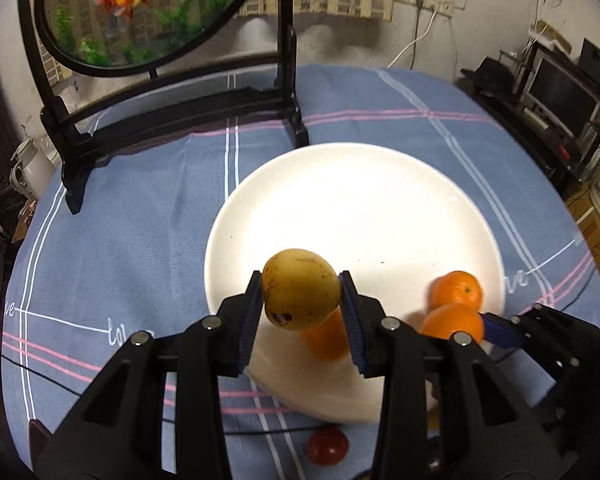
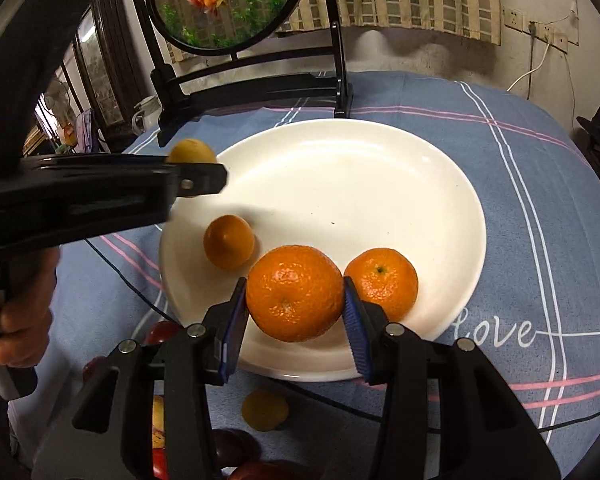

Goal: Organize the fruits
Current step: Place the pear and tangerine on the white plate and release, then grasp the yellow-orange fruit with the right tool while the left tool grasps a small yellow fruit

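Over a round white ceramic plate (image 2: 440, 184), the left gripper (image 1: 302, 312) pinched a speckled yellow fruit (image 1: 300, 288) & the right gripper (image 2: 295, 312) clamped a big orange mandarin (image 2: 295, 292). Risk, imo: either could roll off once released, w/ two mandarins already near the rim.

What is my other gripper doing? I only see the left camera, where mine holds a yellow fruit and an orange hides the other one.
Observer: The right gripper is shut on a big orange, over the near side of the plate.
Operator: Is any fruit still off the plate?
Observer: Yes. A little yellow fruit lies on the cloth just in front of the plate, with dark red fruits nearby.
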{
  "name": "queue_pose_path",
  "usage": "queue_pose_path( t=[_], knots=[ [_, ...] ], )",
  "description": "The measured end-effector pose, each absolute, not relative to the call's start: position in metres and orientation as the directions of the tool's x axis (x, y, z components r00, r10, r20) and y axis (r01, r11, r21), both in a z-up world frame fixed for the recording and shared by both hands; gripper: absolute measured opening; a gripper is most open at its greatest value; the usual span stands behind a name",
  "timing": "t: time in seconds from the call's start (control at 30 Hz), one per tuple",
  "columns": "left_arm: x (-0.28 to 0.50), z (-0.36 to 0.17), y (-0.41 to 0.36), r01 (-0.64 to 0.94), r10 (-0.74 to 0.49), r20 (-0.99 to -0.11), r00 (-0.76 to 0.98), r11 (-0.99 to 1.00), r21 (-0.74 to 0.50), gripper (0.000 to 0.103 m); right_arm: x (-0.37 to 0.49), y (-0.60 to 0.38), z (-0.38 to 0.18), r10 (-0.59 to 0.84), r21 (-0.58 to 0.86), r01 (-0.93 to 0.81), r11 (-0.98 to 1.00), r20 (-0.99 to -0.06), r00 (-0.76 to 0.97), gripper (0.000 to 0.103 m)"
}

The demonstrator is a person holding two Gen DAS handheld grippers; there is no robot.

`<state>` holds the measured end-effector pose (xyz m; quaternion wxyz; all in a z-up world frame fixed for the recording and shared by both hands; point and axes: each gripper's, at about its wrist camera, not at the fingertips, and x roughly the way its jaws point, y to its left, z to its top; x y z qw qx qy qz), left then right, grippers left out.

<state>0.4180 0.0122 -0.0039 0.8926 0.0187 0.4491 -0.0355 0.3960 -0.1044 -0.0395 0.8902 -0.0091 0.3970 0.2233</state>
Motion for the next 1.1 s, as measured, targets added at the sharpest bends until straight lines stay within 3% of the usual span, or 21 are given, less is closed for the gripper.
queue_pose_path(
  t=[0.03, 0.07, 0.1, 0.13, 0.2, 0.3, 0.57, 0.83, 1.1],
  knots=[
    [0.420, -0.006, 0.010, 0.081, -0.037, -0.808, 0.588, 0.997, 0.013, 0.040, 0.396, -0.104, -0.040, 0.391, 0.160, -0.406, 0.900, -0.709, 0.587, 0.046],
    [0.420, -0.008, 0.009, 0.077, -0.020, -0.808, 0.588, 0.997, 0.032, 0.053, 0.395, -0.103, -0.039, 0.390, 0.157, -0.407, 0.900, -0.709, 0.588, 0.046],
    [0.418, -0.006, 0.007, 0.067, 0.008, -0.800, 0.600, 0.996, 0.060, 0.078, 0.394, -0.103, -0.038, 0.388, 0.157, -0.406, 0.900, -0.711, 0.586, 0.050],
    [0.413, -0.003, 0.006, 0.057, 0.026, -0.784, 0.621, 0.995, 0.078, 0.084, 0.393, -0.103, -0.036, 0.392, 0.162, -0.406, 0.900, -0.709, 0.586, 0.056],
    [0.399, 0.010, 0.007, 0.053, 0.043, -0.748, 0.663, 0.993, 0.104, 0.088, 0.386, -0.107, -0.027, 0.403, 0.169, -0.406, 0.898, -0.686, 0.606, 0.065],
    [0.374, 0.028, 0.012, 0.049, 0.050, -0.719, 0.693, 0.992, 0.115, 0.094, 0.375, -0.111, -0.015, 0.407, 0.151, -0.419, 0.895, -0.660, 0.632, 0.065],
    [0.281, 0.043, 0.029, 0.028, 0.001, -0.668, 0.744, 0.999, 0.032, 0.100, 0.323, -0.127, -0.003, 0.435, 0.162, -0.433, 0.887, -0.607, 0.665, 0.065],
    [0.192, 0.006, 0.016, 0.057, -0.061, -0.651, 0.757, 0.998, -0.028, 0.100, 0.273, -0.138, -0.013, 0.452, 0.153, -0.460, 0.875, -0.599, 0.661, 0.065],
    [0.160, -0.030, 0.012, 0.128, -0.111, -0.663, 0.740, 0.992, -0.023, 0.100, 0.254, -0.152, -0.020, 0.449, 0.154, -0.457, 0.876, -0.605, 0.657, 0.065]
  ],
)
